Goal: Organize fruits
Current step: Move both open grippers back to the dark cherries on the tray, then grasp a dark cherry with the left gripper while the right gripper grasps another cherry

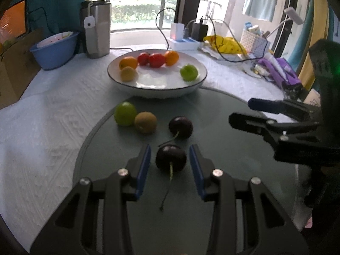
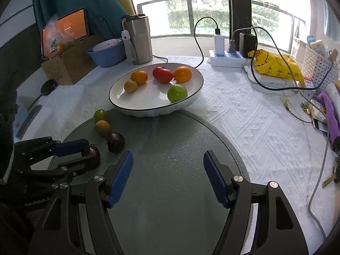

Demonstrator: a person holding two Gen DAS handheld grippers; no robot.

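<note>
A white plate point(image 1: 157, 79) point(image 2: 148, 97) with a dark rim holds two oranges, two tomatoes, a small yellow fruit and a green apple point(image 1: 188, 72) point(image 2: 177, 93). On the round glass disc point(image 1: 212, 110) point(image 2: 170, 131) lie a green fruit point(image 1: 125, 113), a brown kiwi point(image 1: 145, 122) and two dark cherries. My left gripper point(image 1: 170, 147) point(image 2: 88, 152) is open around the nearer cherry point(image 1: 171, 158) point(image 2: 91, 153), with a gap at each blue pad. The farther cherry point(image 1: 181, 127) point(image 2: 115, 142) lies just beyond. My right gripper point(image 2: 167, 154) point(image 1: 239, 110) is open over bare glass, holding nothing.
At the back stand a steel tumbler point(image 2: 139, 40), a blue bowl point(image 2: 107, 54), a cardboard box point(image 2: 68, 65) and a power strip point(image 2: 226, 58) with trailing cables. A yellow bag point(image 2: 276, 65), a white basket point(image 2: 316, 65), a purple item point(image 2: 331, 114) and keys clutter the right.
</note>
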